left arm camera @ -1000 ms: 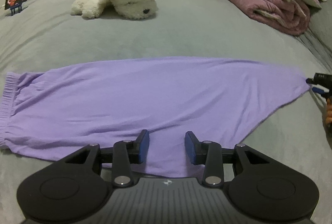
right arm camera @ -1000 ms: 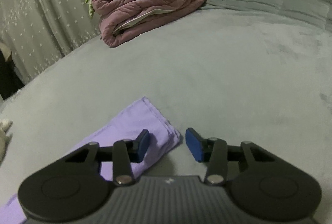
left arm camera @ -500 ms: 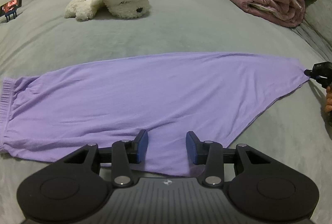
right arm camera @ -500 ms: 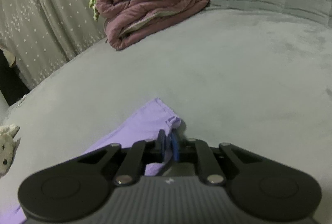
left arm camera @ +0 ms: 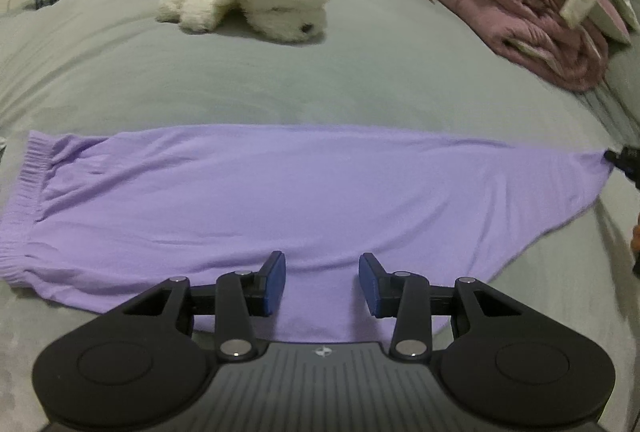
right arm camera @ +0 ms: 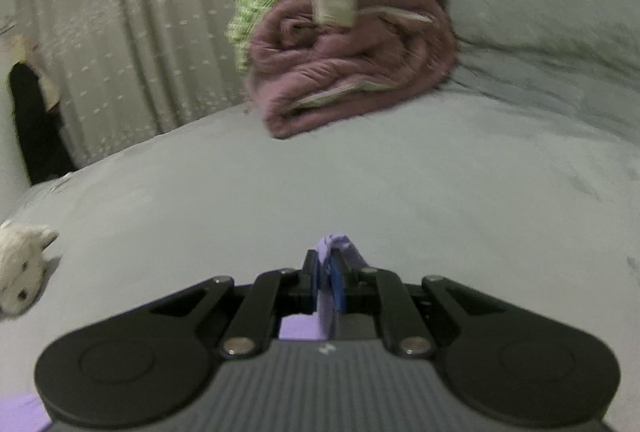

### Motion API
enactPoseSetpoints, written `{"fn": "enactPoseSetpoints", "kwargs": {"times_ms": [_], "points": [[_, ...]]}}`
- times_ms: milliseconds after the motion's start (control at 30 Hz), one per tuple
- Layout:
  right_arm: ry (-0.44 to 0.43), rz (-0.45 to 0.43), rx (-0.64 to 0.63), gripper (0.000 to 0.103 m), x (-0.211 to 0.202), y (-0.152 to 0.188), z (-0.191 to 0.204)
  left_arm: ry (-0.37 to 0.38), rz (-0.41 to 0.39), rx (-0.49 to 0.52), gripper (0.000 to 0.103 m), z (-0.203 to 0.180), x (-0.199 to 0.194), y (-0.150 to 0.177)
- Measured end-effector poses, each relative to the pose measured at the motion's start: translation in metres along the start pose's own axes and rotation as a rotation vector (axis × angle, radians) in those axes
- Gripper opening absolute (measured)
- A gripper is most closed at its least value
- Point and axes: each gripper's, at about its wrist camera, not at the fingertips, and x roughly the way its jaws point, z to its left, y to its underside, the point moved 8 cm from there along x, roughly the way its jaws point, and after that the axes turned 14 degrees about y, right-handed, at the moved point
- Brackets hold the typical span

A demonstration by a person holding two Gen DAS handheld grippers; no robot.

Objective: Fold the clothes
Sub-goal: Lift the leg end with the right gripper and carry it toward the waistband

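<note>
Right wrist view: right gripper [right arm camera: 327, 282] clenched on purple trousers' [left arm camera: 280, 192] leg hem. Left gripper [left arm camera: 322, 282] released, jaws apart above the trousers' near edge.

- Left gripper [left arm camera: 322, 278]: black linkage arms, blue pads, silver pivot screws, ribbed grey housing with small white logo.
- Right gripper [right arm camera: 326, 282]: same black, blue, grey build.
</note>
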Motion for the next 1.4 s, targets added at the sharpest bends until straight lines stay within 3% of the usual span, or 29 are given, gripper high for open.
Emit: {"fn": "enactPoseSetpoints", "kwargs": {"times_ms": [300, 400, 533, 633, 833, 1000, 1400], "points": [[-0.197, -0.092, -0.304, 0.008, -0.078, 0.046, 0.124, 0.071, -0.047, -0.210, 0.039, 0.035, -0.008, -0.014], [-0.283, -0.122, -0.449, 0.008, -0.116, 0.080, 0.171, 0.116, -0.056, -0.254, 0.039, 0.038, -0.007, -0.016], [-0.330, -0.173, -0.675, 0.008, -0.153, 0.133, 0.213, 0.210, -0.060, -0.301, 0.039, 0.035, -0.002, -0.018], [-0.369, -0.216, -0.834, 0.008, -0.177, 0.171, 0.230, 0.233, -0.060, -0.300, 0.039, 0.032, 0.002, -0.019], [-0.382, -0.176, -0.853, 0.008, -0.184, 0.196, 0.233, 0.245, -0.062, -0.244, 0.039, 0.023, 0.013, -0.019], [-0.394, -0.158, -0.825, 0.008, -0.182, 0.196, 0.229, 0.278, -0.059, -0.118, 0.039, -0.001, 0.024, -0.027], [-0.394, -0.155, -0.877, 0.008, -0.176, 0.211, 0.229, 0.418, 0.134, 0.108, 0.039, -0.082, 0.096, -0.049]]}}
